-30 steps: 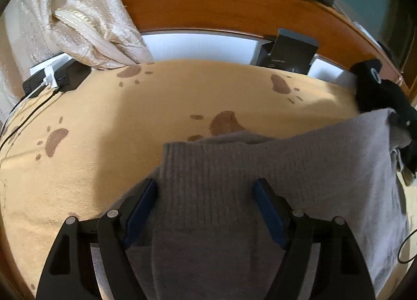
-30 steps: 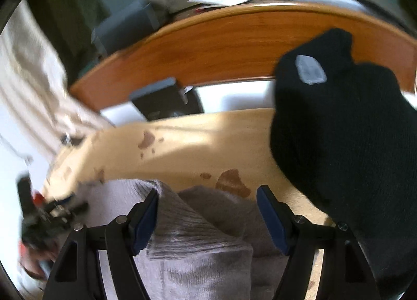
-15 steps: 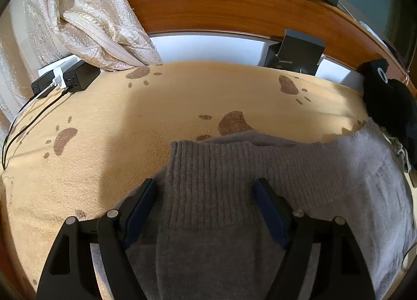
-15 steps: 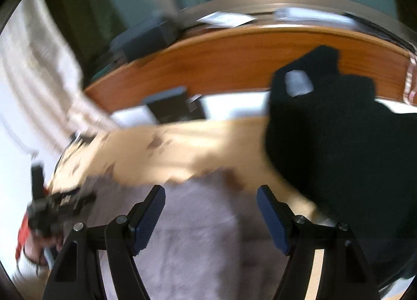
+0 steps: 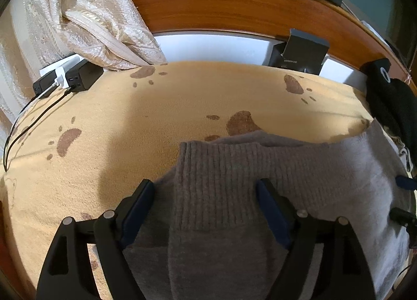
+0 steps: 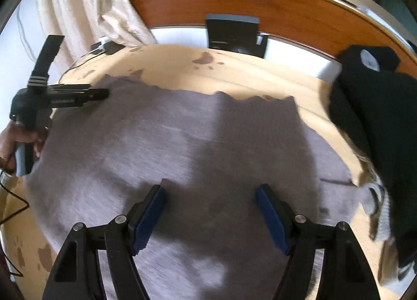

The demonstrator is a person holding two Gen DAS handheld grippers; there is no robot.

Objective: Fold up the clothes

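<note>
A grey knit sweater (image 6: 182, 143) lies spread over the tan paw-print blanket (image 5: 130, 123). Its ribbed band (image 5: 221, 182) runs between the fingers of my left gripper (image 5: 204, 182), which stands open low over the cloth. My right gripper (image 6: 209, 187) is open above the middle of the sweater, with nothing pinched. In the right wrist view the left gripper (image 6: 65, 97) shows at the sweater's left edge, held by a hand (image 6: 15, 138). A blue pad of the right gripper (image 5: 405, 181) peeks in at the left wrist view's right edge.
A black garment (image 6: 378, 117) is piled at the blanket's right side. A wooden headboard (image 5: 234, 5) curves behind, with a dark box (image 5: 303, 51) against it. Black chargers with cables (image 5: 70, 80) and a cream curtain (image 5: 91, 13) sit at the far left.
The sweater's right side, held up a second ago, has come down and now lies flat. The right gripper has swung left and back over the spread cloth. The left gripper barely moved.
</note>
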